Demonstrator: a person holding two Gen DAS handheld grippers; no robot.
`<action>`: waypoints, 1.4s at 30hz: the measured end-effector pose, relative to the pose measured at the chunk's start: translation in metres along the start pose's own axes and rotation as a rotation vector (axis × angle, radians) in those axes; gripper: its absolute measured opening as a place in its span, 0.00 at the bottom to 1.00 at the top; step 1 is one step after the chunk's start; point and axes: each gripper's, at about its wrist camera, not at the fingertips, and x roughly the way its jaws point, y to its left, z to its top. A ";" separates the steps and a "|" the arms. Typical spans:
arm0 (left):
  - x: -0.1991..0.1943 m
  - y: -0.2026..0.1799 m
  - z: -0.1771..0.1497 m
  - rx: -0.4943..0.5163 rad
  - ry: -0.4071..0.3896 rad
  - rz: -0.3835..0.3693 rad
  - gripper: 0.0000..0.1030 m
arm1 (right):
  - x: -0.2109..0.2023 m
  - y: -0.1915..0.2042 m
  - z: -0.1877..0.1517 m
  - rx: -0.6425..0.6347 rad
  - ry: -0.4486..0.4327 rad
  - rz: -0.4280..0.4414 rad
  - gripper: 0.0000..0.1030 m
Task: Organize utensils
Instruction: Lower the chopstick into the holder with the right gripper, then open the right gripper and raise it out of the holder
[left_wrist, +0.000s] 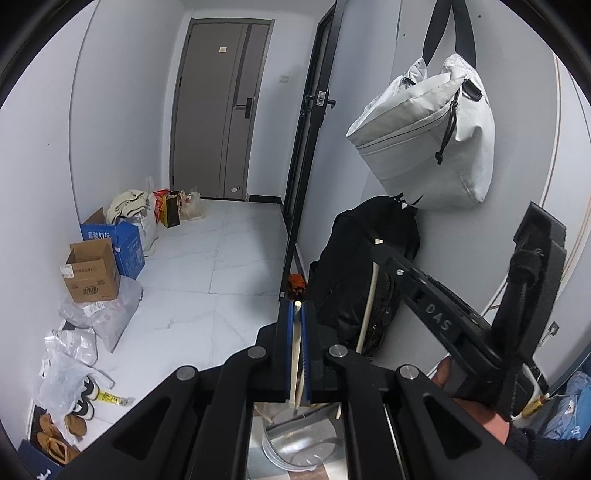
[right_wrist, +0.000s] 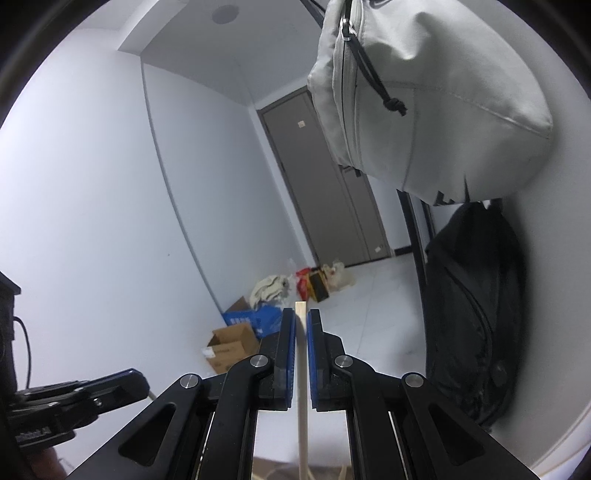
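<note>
My left claw (left_wrist: 297, 314) is clamped on a pale chopstick (left_wrist: 295, 354), which stands upright between the blue pads (left_wrist: 286, 332) with its tip just clearing the fingertips. Below that claw, a steel cup (left_wrist: 295, 446) with several more sticks in it shows at the bottom edge of the left view. My right claw (right_wrist: 301, 325) is clamped on a second chopstick (right_wrist: 302, 387), also upright between its blue pads (right_wrist: 291, 350), the square end protruding just above them. In the left view, the right claw (left_wrist: 380, 251) appears at the right, angled up and to the left, with its chopstick (left_wrist: 367, 314) hanging down from it. In the right view, the left claw (right_wrist: 122, 384) appears at the lower left, well apart from the right one. A grey bag (left_wrist: 424, 140) hangs on the wall at the upper right, and a black bag (left_wrist: 354, 277) sits beneath it. Farther back, cardboard boxes (left_wrist: 92, 269) and plastic bags (left_wrist: 99, 314) lie along the left wall on the white tiled floor (left_wrist: 221, 277), and a grey door (left_wrist: 218, 110) closes the corridor.
</note>
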 end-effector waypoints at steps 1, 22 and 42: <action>0.003 0.000 0.000 0.005 0.002 0.003 0.01 | 0.004 -0.001 -0.001 -0.001 -0.006 -0.003 0.05; 0.043 -0.002 -0.011 0.059 0.105 -0.024 0.01 | 0.039 0.000 -0.040 -0.076 -0.068 -0.050 0.05; 0.060 -0.001 -0.031 0.085 0.188 -0.092 0.01 | 0.013 -0.024 -0.064 -0.052 0.057 0.036 0.08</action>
